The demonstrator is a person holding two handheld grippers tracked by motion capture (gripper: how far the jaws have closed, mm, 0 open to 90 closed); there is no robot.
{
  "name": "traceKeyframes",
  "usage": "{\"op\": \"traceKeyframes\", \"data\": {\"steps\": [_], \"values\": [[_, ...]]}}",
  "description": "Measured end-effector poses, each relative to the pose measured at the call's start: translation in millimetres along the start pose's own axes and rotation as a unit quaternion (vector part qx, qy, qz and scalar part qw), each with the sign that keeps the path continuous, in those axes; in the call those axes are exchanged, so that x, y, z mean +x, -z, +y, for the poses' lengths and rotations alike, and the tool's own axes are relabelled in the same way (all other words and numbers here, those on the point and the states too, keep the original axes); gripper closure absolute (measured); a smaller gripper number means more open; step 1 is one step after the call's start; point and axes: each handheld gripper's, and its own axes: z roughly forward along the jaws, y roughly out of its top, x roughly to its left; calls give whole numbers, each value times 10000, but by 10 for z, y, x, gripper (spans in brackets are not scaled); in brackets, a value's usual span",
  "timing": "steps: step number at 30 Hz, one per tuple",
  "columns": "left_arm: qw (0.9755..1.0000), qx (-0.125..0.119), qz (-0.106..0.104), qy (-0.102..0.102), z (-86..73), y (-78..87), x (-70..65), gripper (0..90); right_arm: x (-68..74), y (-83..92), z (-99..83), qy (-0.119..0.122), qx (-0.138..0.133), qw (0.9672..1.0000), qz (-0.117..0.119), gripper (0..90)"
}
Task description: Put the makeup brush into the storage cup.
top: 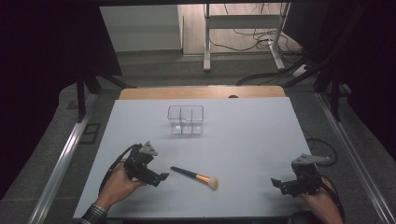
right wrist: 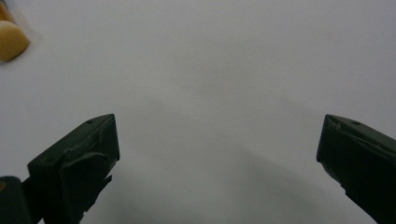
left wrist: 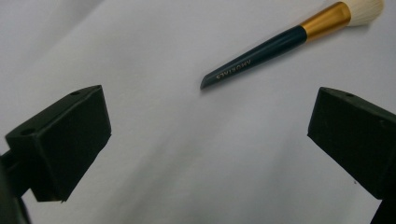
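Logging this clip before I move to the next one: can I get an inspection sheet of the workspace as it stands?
Surface: white table top, bare and flat.
Job's things: makeup brush lying flat between the hands; clear divided organizer upright farther back.
Clutter: nothing seen.
Grippers: left claw open, near the brush handle, not touching; right claw open, holding nothing.
Cables: black cable trailing from the left claw; loose cables on the floor behind.
Surroundings: white desk frame beyond the table.

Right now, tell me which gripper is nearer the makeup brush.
Left. The left gripper sits open just off the handle end of the makeup brush; the right gripper waits open, well beyond its bristles.
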Motion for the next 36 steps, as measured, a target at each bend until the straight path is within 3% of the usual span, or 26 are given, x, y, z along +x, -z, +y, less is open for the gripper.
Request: {"op": "traceKeyframes", "data": {"steps": [16, 36], "values": [[9998, 56, -160, -103, 221, -125, -46, 0, 0, -2, 0, -17, -17, 10000, 13, 0], [9984, 164, -374, -398, 476, -335, -186, 0, 0, -11, -5, -9, 25, 10000, 32, 0]]}}
